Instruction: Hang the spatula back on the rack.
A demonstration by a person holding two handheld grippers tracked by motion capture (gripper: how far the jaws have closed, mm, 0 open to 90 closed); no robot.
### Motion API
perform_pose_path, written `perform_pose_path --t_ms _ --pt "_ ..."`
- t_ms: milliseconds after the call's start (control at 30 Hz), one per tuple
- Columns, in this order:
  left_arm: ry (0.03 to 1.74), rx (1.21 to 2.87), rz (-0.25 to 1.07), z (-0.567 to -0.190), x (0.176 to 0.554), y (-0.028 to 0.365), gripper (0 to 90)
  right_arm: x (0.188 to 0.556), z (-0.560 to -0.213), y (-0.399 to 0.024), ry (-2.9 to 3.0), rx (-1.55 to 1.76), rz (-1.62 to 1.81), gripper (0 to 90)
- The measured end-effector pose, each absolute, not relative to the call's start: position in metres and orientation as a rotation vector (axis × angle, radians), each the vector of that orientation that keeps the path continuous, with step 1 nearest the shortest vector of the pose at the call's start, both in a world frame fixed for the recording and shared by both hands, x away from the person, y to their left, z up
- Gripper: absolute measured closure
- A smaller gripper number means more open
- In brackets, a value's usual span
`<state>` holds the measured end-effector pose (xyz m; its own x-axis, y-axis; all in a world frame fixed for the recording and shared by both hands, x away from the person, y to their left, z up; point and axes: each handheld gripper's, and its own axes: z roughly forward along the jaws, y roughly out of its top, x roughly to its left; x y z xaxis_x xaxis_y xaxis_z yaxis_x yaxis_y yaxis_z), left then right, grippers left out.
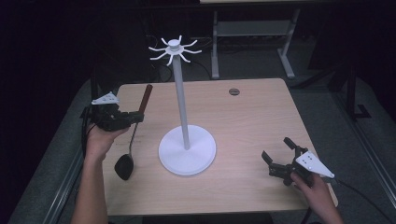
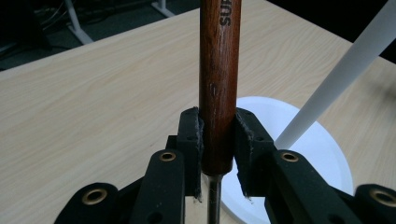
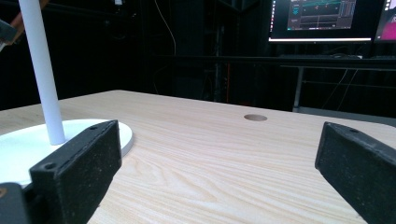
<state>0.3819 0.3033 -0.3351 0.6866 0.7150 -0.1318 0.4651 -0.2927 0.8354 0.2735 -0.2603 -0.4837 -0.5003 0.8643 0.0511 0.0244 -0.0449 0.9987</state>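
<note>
One utensil, a ladle, is gripped near the table's left edge by the left gripper; the hook stand is bare, hanging likely pending. Left gripper view: jaws clamp the wooden handle, bowl unseen. Right gripper view: jaws wide apart, empty.

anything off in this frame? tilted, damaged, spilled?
Nothing stands out. The white stand is upright on the table; the left gripper clamps the ladle's wooden handle; the right gripper is open, empty.
</note>
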Motion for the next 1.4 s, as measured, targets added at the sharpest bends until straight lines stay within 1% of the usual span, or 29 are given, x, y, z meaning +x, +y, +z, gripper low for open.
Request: perform_pose_path --t_ms 367,767,1000,1400 --pt "0.844 1.835 0.340 -0.320 0.371 0.313 73.5 0.274 -0.484 -0.260 1.570 0.961 1.621 0.0" --pt "0.743 1.769 0.377 -0.292 0.354 0.312 73.5 0.274 -0.484 -0.260 1.569 0.963 1.622 0.0" --pt "0.653 1.710 0.378 -0.271 0.344 0.303 73.4 0.274 -0.484 -0.261 1.569 0.963 1.625 0.1" --pt "0.524 1.687 0.408 -0.243 0.327 0.281 73.5 0.274 -0.484 -0.261 1.570 0.961 1.630 0.0"
